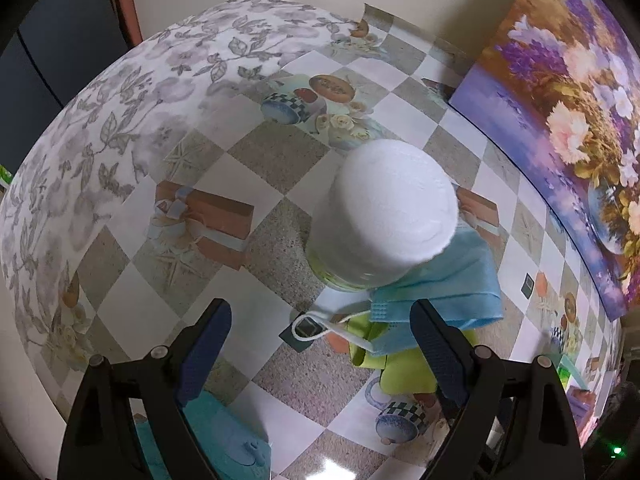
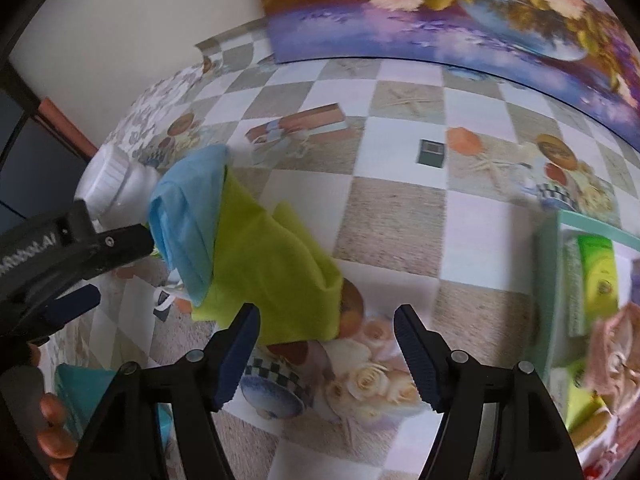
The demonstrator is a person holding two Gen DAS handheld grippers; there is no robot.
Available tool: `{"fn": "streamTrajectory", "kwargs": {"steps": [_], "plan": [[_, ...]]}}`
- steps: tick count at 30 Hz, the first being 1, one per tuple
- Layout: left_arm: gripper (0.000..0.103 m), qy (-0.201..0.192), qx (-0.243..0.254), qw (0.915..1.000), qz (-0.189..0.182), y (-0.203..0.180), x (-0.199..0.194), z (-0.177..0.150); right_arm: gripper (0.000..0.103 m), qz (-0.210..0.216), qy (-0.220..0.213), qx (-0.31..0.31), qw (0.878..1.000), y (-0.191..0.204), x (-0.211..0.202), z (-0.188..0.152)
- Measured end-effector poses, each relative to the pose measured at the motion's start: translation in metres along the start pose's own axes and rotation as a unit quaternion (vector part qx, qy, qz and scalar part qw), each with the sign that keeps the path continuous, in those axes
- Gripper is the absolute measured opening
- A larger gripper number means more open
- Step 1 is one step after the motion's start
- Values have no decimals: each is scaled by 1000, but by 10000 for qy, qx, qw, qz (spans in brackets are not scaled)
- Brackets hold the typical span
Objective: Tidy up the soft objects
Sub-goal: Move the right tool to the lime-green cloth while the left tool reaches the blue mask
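Observation:
A light blue face mask (image 1: pixel 444 292) lies draped over a lime-green cloth (image 1: pixel 396 372) on the checkered tablecloth, leaning against a white-capped bottle (image 1: pixel 384 208). My left gripper (image 1: pixel 320 312) hangs open just above the mask's white ear loop (image 1: pixel 316 330), and its right finger overlaps the mask's edge in the picture. In the right wrist view the green cloth (image 2: pixel 272 264) and the mask (image 2: pixel 188 220) lie ahead and to the left. My right gripper (image 2: pixel 326 314) stands open over the cloth's near edge, gripping nothing. The left gripper (image 2: pixel 122 268) shows at the left, beside the mask.
A teal tray (image 2: pixel 548 280) at the right holds green packets (image 2: pixel 598 272) and a pink cloth (image 2: pixel 616 360). A floral painting (image 2: pixel 440 8) leans on the wall behind. A teal item (image 1: pixel 224 440) lies near the left gripper. A person's fingers (image 2: pixel 52 408) hold the left gripper.

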State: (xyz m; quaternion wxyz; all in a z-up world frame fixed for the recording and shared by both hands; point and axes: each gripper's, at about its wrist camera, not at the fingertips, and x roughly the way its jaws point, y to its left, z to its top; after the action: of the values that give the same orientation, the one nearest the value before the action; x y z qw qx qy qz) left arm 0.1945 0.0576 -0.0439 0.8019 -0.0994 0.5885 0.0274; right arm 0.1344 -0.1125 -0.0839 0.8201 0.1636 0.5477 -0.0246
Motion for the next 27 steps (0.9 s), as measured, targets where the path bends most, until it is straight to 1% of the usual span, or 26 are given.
{"fn": "streamTrajectory", "kwargs": {"steps": [3,5,6,7,8,10,11,12,13,15,19,23,27], "plan": [[91,2,-62,10000,0,2,1,1,73,-33,14,-84,10000,4,8,0],[91,7,-78,10000,-15,2,1,1,72,-99,-57,-193,9997,8,9,0],[91,11,-80,10000,-28,2,1,1,69,-101,-72,-243,9996,11,10,0],[91,16,-76,10000,-38,2,1,1,61,-96,-95,-294,9995,13,10,0],[91,22,-70,10000,-47,1,1,1,56,-99,-112,-377,9992,16,11,-1],[91,20,-68,10000,-55,1,1,1,38,-87,-127,-501,9986,21,11,-1],[91,17,-70,10000,-64,1,0,1,33,-88,-138,-538,9984,22,12,-1],[91,11,-76,9999,-70,2,0,1,21,-95,-147,-559,9983,23,12,-2],[91,5,-74,9999,-81,1,0,1,15,-91,-148,-564,9983,22,12,-2],[91,-1,-66,9999,-100,1,-1,0,9,-31,-146,-518,9985,19,12,-2],[91,12,35,9999,-134,-4,-2,0,7,86,-100,-421,9990,12,11,-3],[91,64,175,9997,-188,-10,-1,-4,7,134,-47,-349,9993,3,6,-9],[91,117,448,9987,-213,-20,-1,-11,7,174,8,-239,9996,-8,3,-15]]}}
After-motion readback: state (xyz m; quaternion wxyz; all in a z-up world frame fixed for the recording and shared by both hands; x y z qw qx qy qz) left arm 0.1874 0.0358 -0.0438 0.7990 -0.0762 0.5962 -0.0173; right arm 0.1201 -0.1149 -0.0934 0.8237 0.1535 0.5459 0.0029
